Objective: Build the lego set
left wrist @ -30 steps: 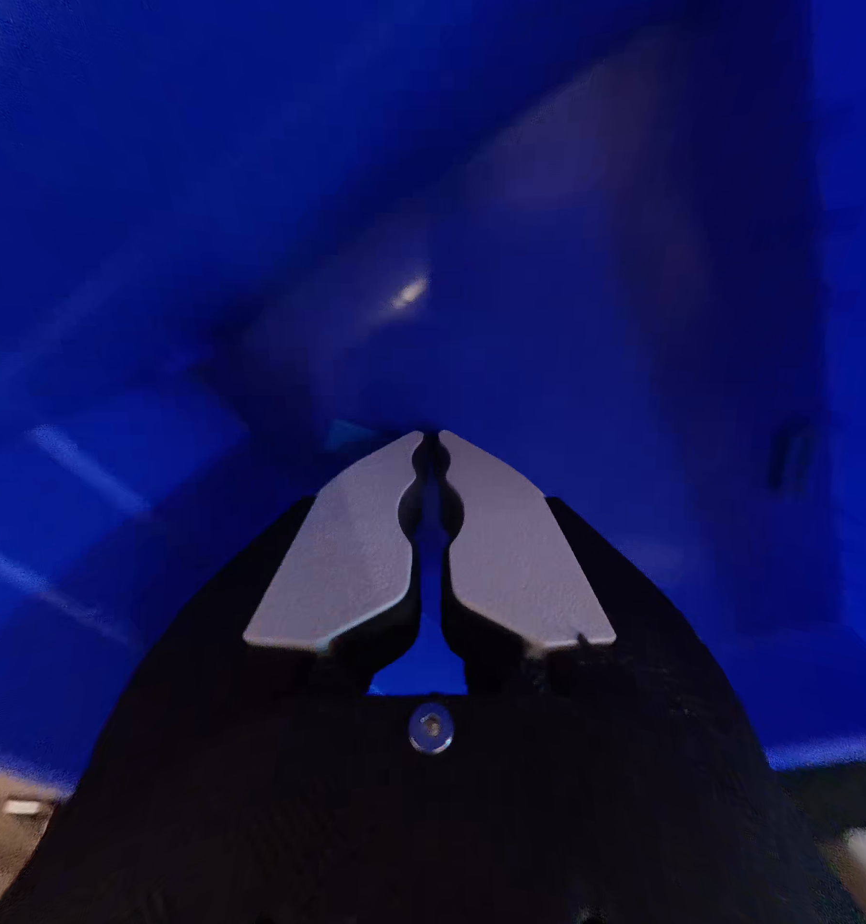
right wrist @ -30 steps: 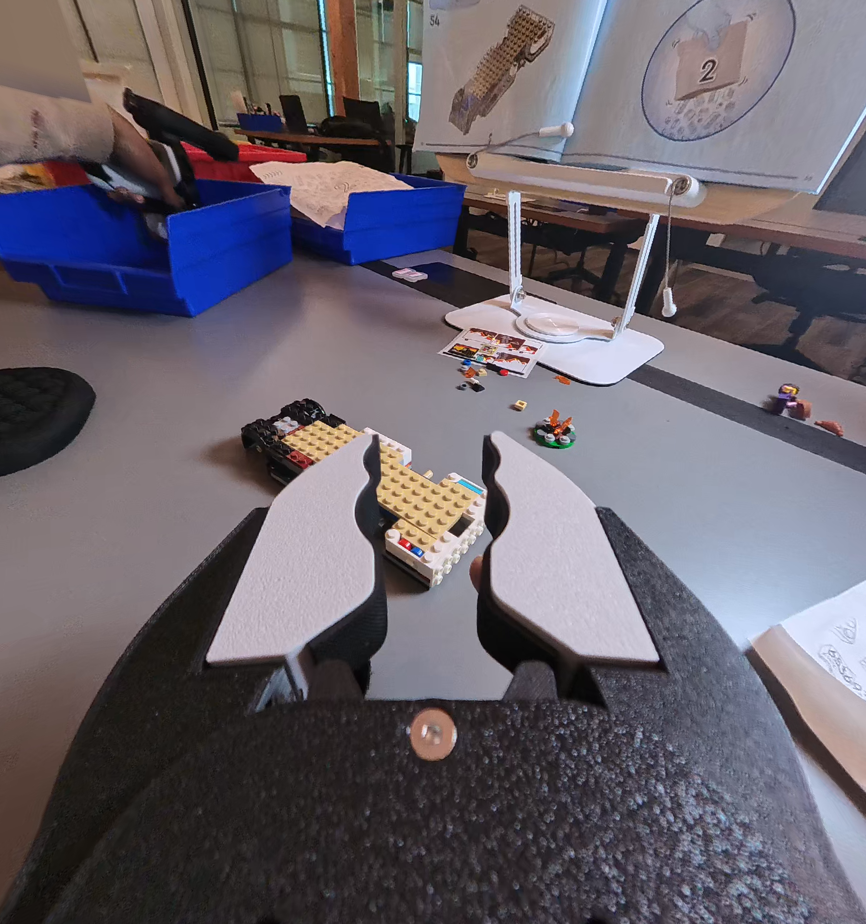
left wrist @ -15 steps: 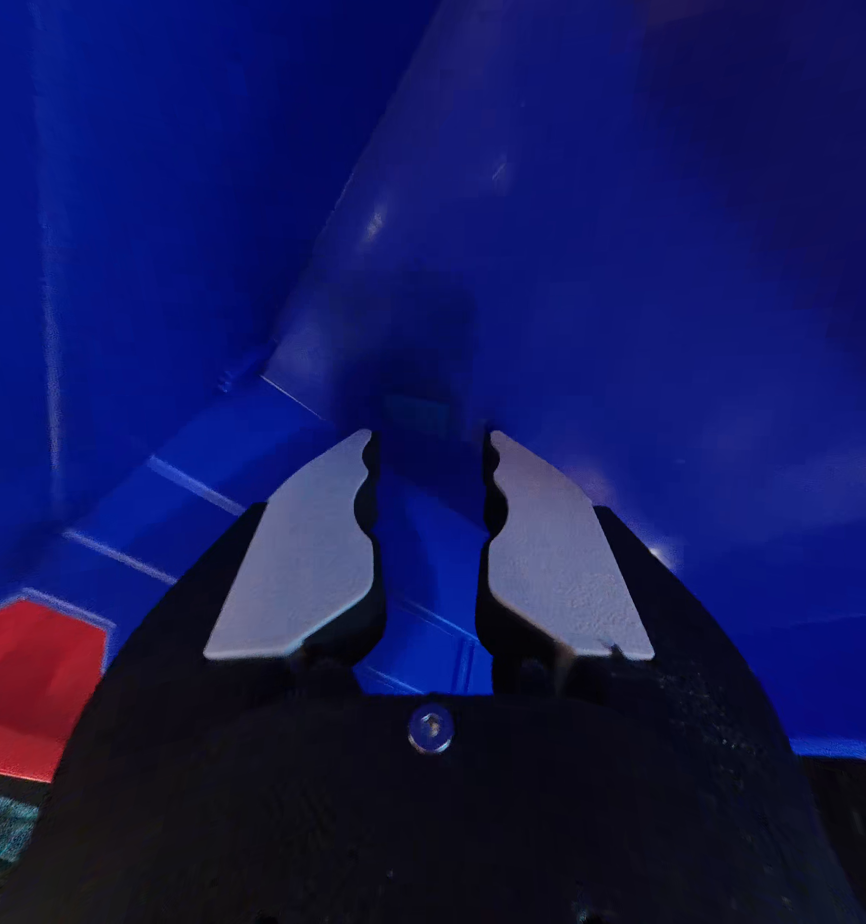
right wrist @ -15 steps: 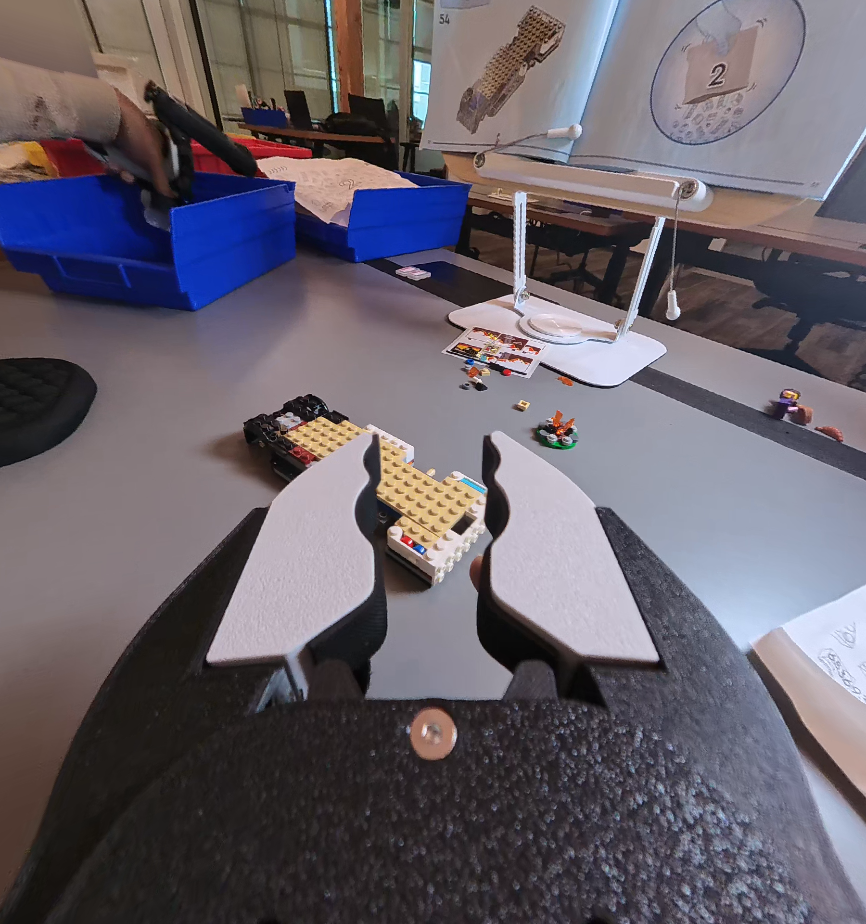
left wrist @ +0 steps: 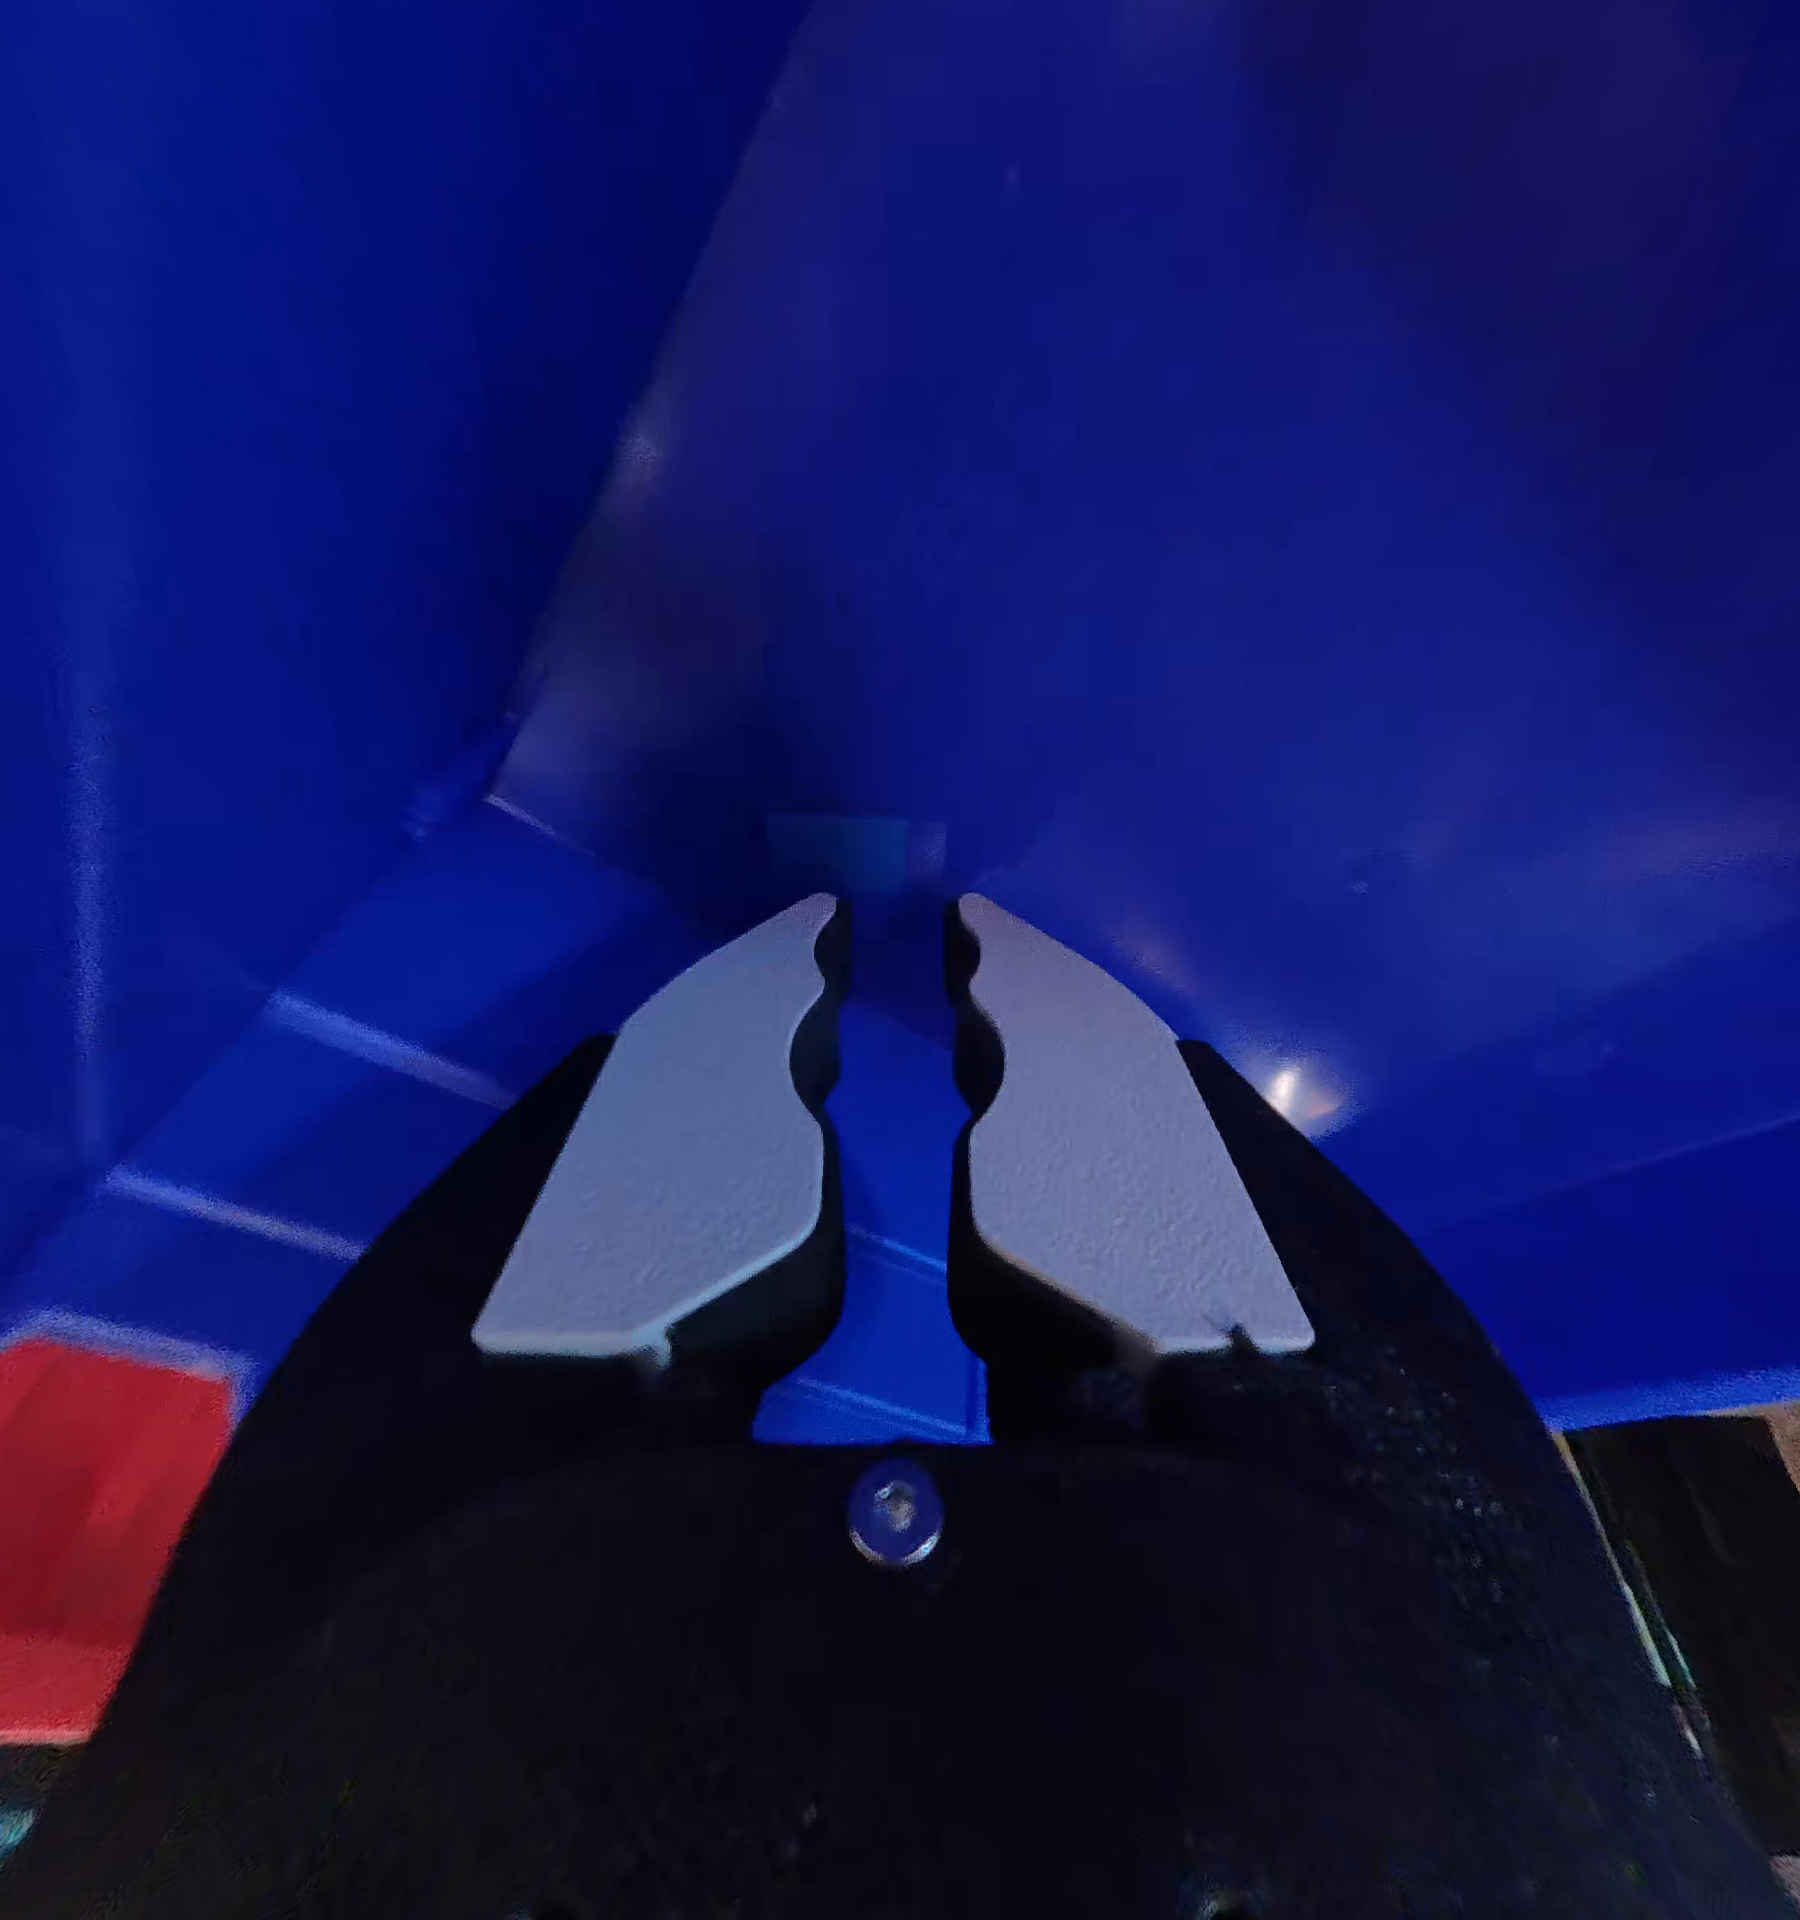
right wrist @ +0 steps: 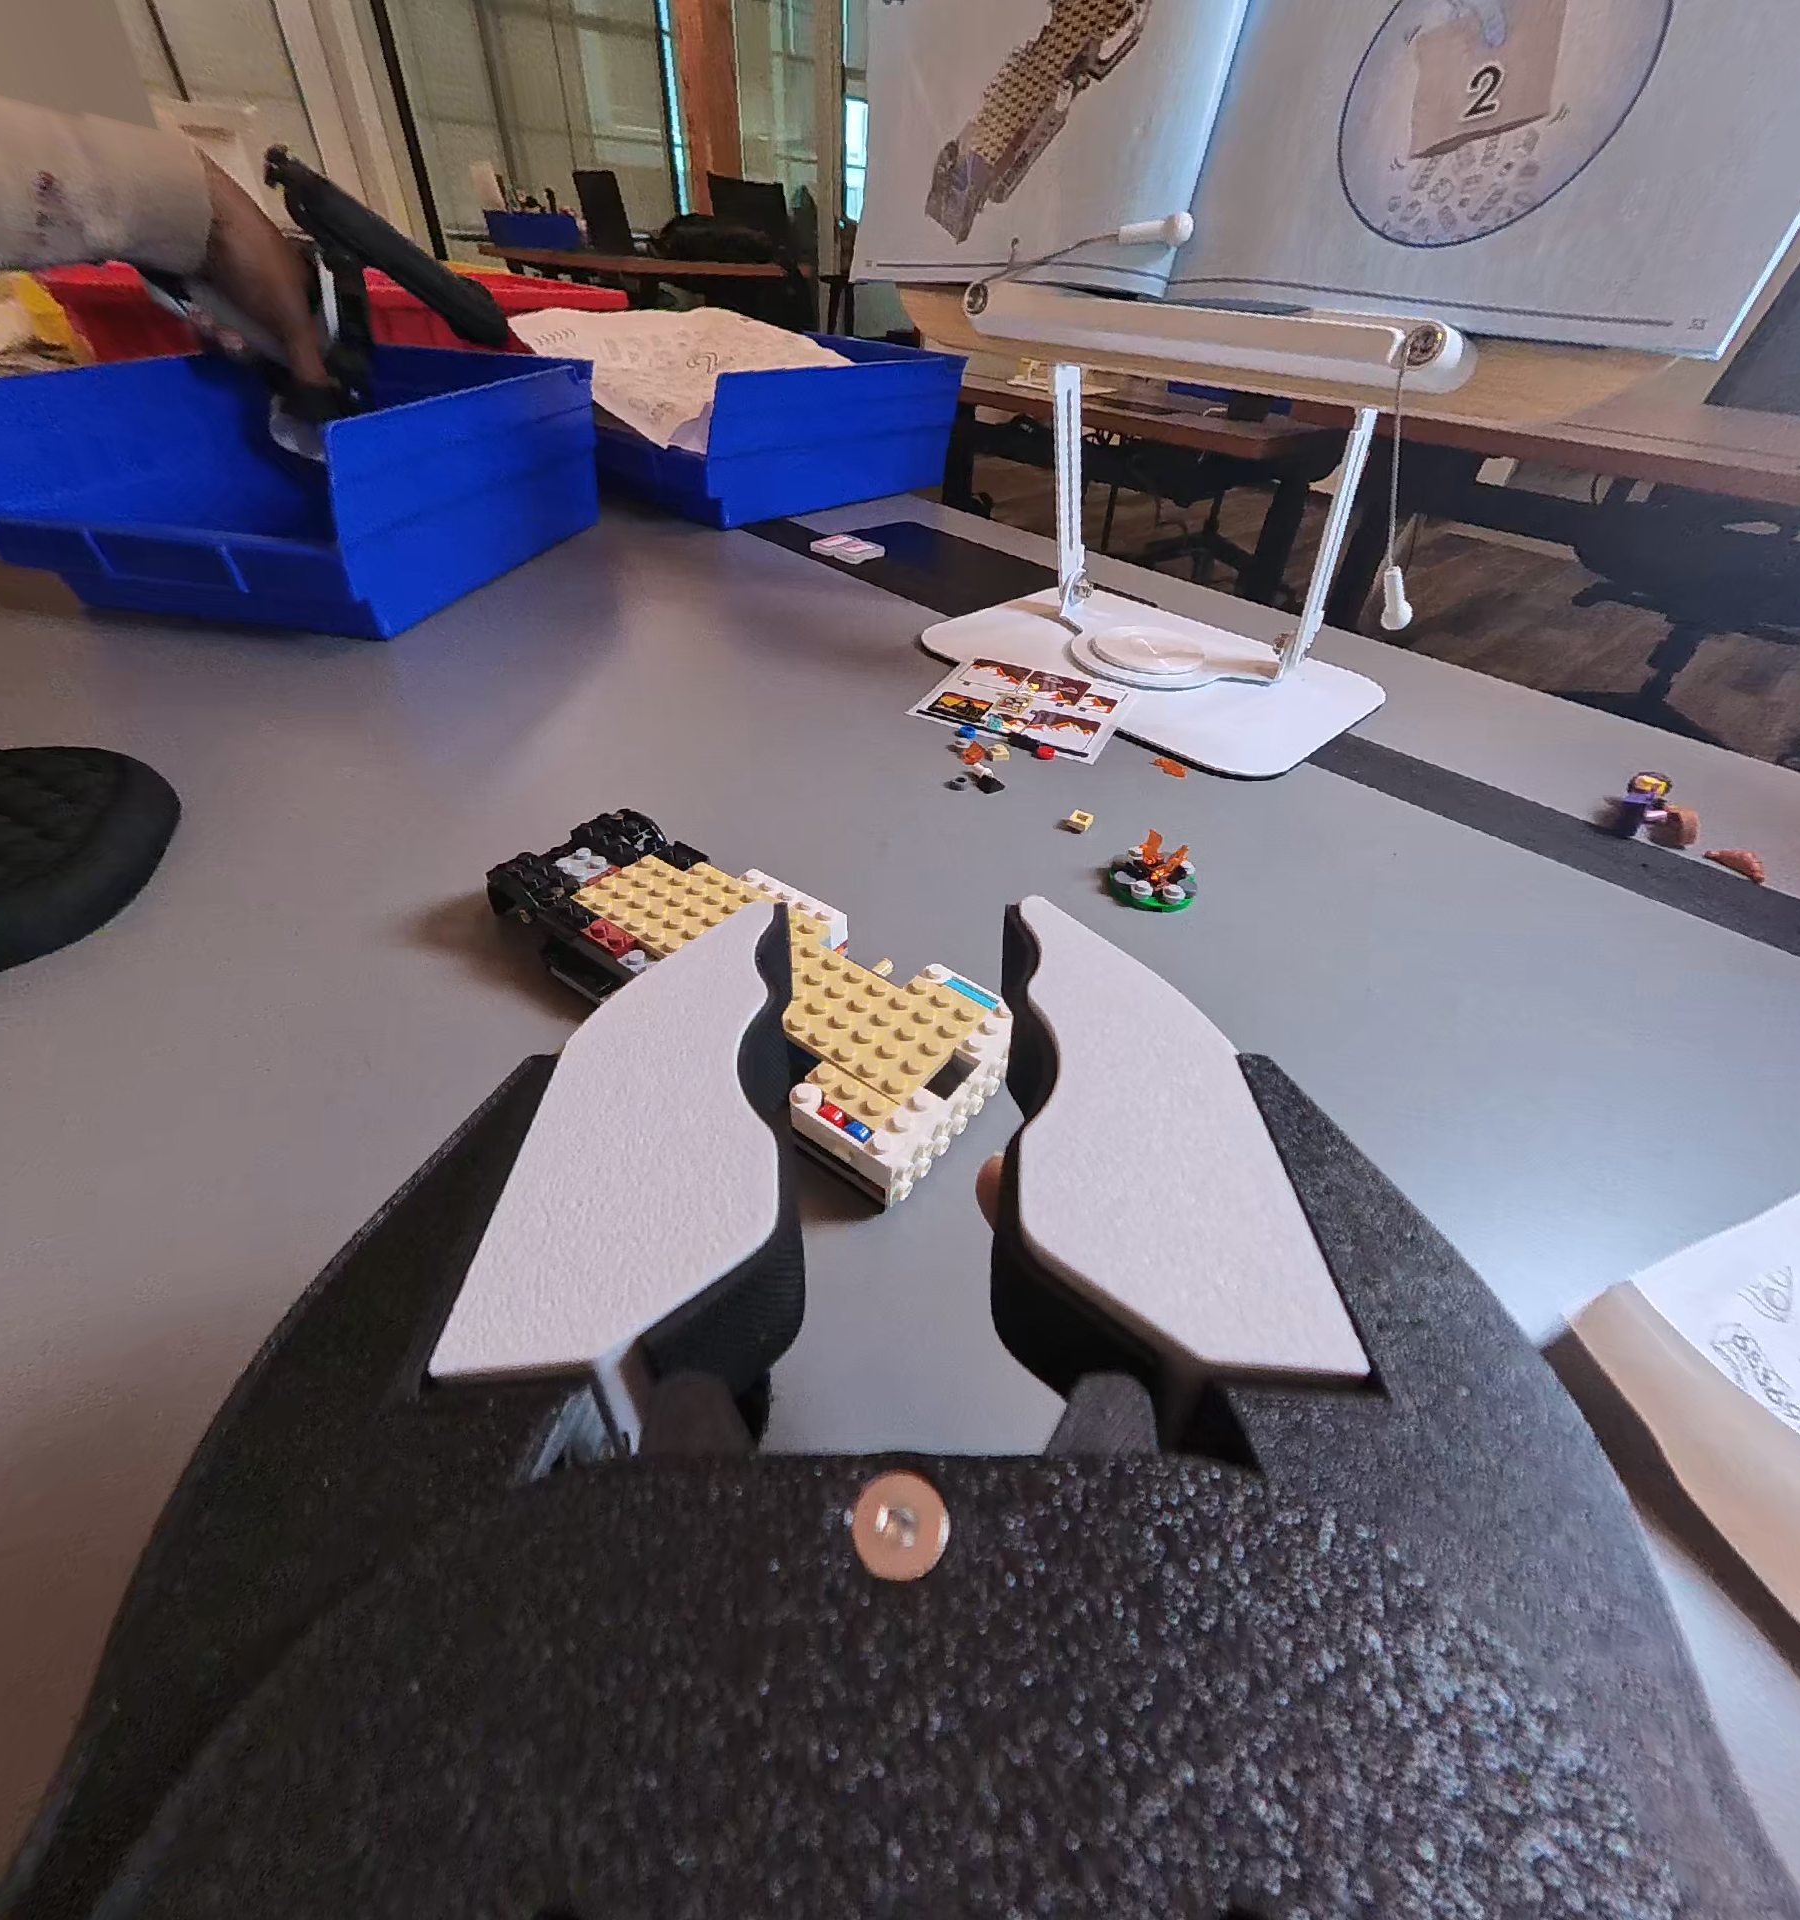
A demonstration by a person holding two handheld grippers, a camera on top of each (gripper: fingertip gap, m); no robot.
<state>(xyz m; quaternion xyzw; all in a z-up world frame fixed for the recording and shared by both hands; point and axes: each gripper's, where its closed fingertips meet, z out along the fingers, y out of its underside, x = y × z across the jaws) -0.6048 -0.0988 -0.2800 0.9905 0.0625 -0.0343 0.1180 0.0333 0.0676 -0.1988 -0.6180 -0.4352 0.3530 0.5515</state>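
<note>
printed markings show on the open instruction booklet (right wrist: pixel 1343 135) and paper sheets (right wrist: pixel 667 358)

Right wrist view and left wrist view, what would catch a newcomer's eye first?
In the right wrist view, a tan, white and black brick model lies on the grey table just beyond the open right gripper. Far left, the left gripper dips into a blue bin. In its own view, blue walls fill the picture, with a small teal piece past its parted fingertips.
</note>
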